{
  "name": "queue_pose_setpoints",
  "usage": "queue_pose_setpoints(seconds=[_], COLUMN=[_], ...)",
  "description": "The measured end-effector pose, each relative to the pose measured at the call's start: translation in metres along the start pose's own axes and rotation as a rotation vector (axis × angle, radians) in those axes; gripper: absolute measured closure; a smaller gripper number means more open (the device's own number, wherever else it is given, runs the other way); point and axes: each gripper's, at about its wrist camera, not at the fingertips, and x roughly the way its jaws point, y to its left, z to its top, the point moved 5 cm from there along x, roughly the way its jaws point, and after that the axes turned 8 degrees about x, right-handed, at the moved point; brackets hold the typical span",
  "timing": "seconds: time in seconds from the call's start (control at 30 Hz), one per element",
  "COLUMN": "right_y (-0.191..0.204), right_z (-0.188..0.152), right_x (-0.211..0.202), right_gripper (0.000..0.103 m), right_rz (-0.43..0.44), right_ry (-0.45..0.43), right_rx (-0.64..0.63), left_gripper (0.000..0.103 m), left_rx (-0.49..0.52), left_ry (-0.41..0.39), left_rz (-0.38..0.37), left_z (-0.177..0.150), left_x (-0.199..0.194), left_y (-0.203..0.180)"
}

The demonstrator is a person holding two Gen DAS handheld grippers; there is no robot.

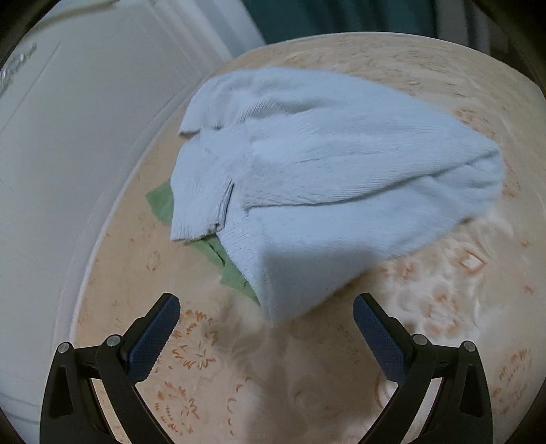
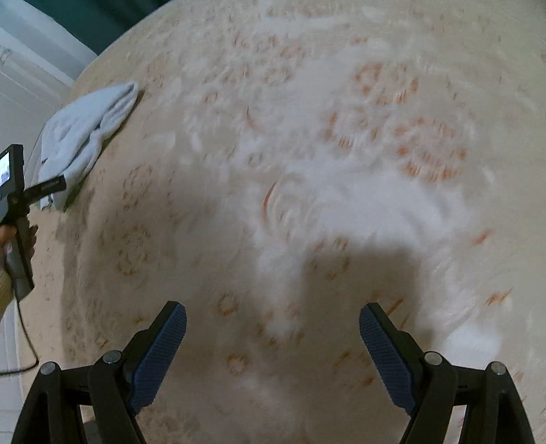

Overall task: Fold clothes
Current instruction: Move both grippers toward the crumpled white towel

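A folded pale blue knit garment (image 1: 324, 177) lies on a cream bedspread with orange flower patterns (image 1: 211, 358), near the bed's left edge. A green cloth (image 1: 163, 205) peeks out from under its left side. My left gripper (image 1: 266, 307) hovers open just in front of the garment's near corner, nothing between its blue pads. In the right wrist view the same blue garment (image 2: 85, 129) sits far off at the upper left. My right gripper (image 2: 273, 317) stands open over bare bedspread (image 2: 307, 170), holding nothing.
A white wall or panel (image 1: 68, 153) runs along the bed's left side. Dark teal fabric (image 1: 324, 17) hangs beyond the far edge. In the right wrist view a hand (image 2: 8, 239) holds the other gripper's handle (image 2: 17, 211) at the left, with a cable trailing down.
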Motion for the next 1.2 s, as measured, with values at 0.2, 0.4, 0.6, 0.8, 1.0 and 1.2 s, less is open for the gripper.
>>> queue_pose_setpoints(seconds=[0.2,0.4,0.6,0.8,1.0,1.2], right_y=[-0.017,-0.054,-0.071,-0.07,-0.066,-0.071], right_z=[-0.039,-0.065,-0.062,-0.057,-0.052,-0.04], right_x=[0.013,0.004,-0.004,-0.014,-0.03,-0.057], right_gripper=[0.017,0.017,0.017,0.017,0.017,0.017], right_rz=[-0.053,-0.149,-0.167,-0.156,-0.119,-0.107], right_ry=[0.106,0.167,0.163,0.118,0.089,0.024], right_rx=[0.035,0.068,0.11,0.119,0.138,0.151], left_gripper=[0.012,0.014,0.058,0.082,0.092,0.103], left_rx=[-0.037,-0.034,-0.107,-0.045,0.049,0.258], left_ry=[0.033,0.084,0.19,0.135,-0.013,-0.044], left_rz=[-0.088,-0.153,-0.216,-0.178,-0.249,-0.488], left_z=[0.011,0.02,0.025,0.031,0.018,-0.053], left_x=[0.025,0.045,0.065,0.038,-0.05,-0.152], left_y=[0.001,-0.009,-0.014,-0.016,-0.034,-0.102])
